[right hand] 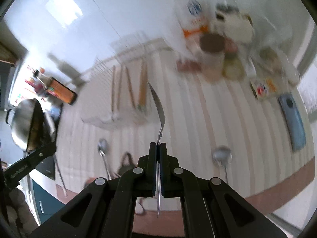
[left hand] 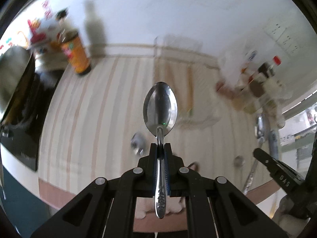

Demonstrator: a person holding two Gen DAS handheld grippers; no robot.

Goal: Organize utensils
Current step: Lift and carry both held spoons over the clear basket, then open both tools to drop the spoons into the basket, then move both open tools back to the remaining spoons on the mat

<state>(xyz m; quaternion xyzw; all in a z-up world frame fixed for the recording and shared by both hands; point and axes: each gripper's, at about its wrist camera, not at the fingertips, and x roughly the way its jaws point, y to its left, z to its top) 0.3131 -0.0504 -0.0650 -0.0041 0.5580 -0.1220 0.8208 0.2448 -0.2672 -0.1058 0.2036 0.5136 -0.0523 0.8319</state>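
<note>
Spoons (left hand: 160, 107) (right hand: 160, 117), one clenched in each gripper (left hand: 160, 145) (right hand: 158, 145), above the striped table (left hand: 89, 109).

a home kitchen: a striped beige tablecloth (right hand: 198, 119), an orange-labelled sauce bottle (left hand: 76, 56) far left, a steel wok (right hand: 23, 123), clustered condiment jars (right hand: 218, 45) far right.

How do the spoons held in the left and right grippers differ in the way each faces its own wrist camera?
The left gripper holds its spoon with the bowl broadside to the camera, a full oval. The right gripper holds its spoon edge-on, so its bowl shows as a thin curved sliver. Both are shiny metal, clamped at the handle, bowl pointing forward above the striped tablecloth.
</note>
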